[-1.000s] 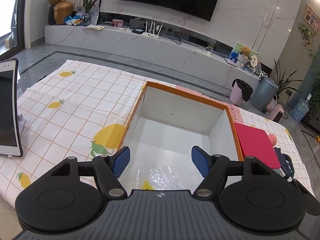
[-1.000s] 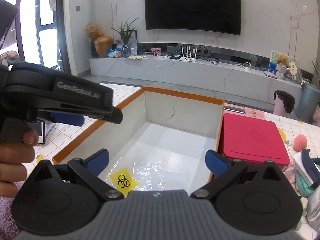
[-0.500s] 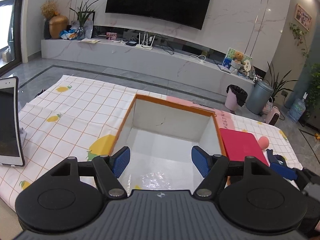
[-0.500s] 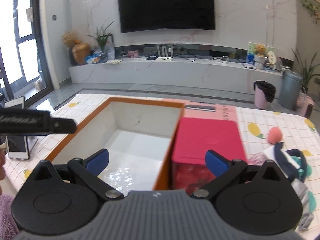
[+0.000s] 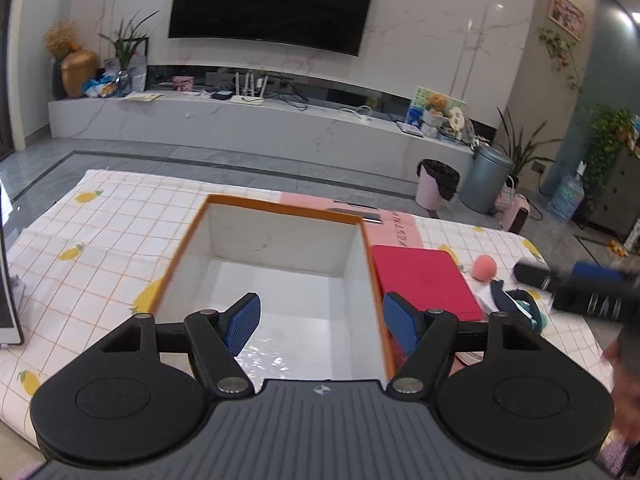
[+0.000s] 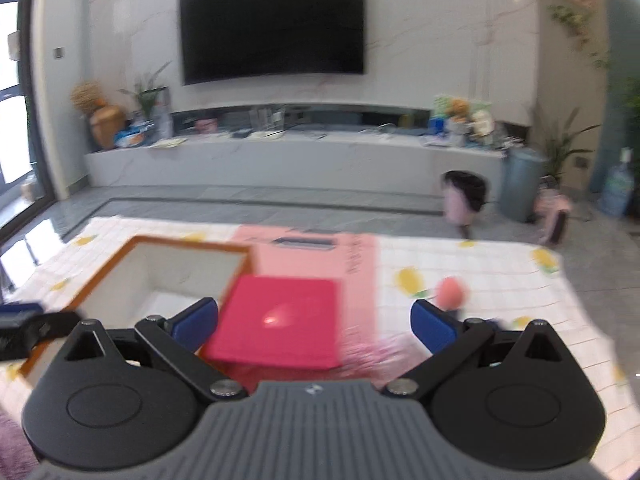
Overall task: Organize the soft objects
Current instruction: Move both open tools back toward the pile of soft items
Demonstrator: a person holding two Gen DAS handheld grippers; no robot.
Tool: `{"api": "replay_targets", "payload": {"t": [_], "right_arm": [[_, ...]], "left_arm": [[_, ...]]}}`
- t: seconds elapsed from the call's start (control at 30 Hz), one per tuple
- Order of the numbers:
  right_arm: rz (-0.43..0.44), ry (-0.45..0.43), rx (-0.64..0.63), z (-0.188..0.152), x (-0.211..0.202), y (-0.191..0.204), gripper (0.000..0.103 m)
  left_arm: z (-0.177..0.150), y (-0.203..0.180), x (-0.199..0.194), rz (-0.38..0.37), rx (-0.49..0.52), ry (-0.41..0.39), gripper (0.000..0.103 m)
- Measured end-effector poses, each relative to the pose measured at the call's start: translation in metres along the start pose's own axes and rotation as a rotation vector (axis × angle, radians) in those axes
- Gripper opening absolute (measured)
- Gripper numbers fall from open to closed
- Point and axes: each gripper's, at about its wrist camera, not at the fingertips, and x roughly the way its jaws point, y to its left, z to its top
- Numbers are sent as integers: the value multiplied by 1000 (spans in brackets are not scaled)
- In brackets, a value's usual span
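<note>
An orange-rimmed white box (image 5: 280, 210) stands open and bare inside on the fruit-print cloth; it shows at the left in the right wrist view (image 6: 120, 258). My left gripper (image 5: 322, 322) hangs open above its near end, nothing between the pads. A pink sponge ball (image 5: 485, 267) and dark and teal soft items (image 5: 516, 304) lie right of the red lid (image 5: 420, 280). My right gripper (image 6: 314, 326) is open over the red lid (image 6: 280, 320), with the pink ball (image 6: 451, 292) beyond its right finger. The right gripper also shows blurred at the right edge (image 5: 588, 284) of the left wrist view.
A tablet (image 5: 6, 280) stands at the table's left edge. A pink sheet (image 6: 320, 256) lies behind the red lid. Beyond the table are a TV bench (image 5: 240, 128), a pink bin (image 5: 434, 184) and a grey bin (image 5: 486, 180). A hand (image 5: 628, 380) shows at the right edge.
Both grippers pulled back and rose from the box. The right one swung right, from over the box to over the red lid. Both stayed open.
</note>
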Motion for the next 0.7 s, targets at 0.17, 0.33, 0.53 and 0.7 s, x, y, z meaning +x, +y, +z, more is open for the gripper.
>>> {"api": "replay_targets", "payload": {"t": [0.17, 0.33, 0.53, 0.7], "right_arm": [[-105, 21, -16, 9, -7, -46, 100], [-192, 73, -7, -11, -4, -89, 100], [-260, 98, 45, -38, 5, -132, 100], [-247, 126, 145, -51, 14, -164, 100]], "left_arm": [[-3, -26, 2, -26, 48, -1, 82], [-8, -55, 12, -48, 74, 11, 82], [-28, -98, 24, -54, 190, 7, 82], [-59, -139, 37, -162, 337, -16, 85]]}}
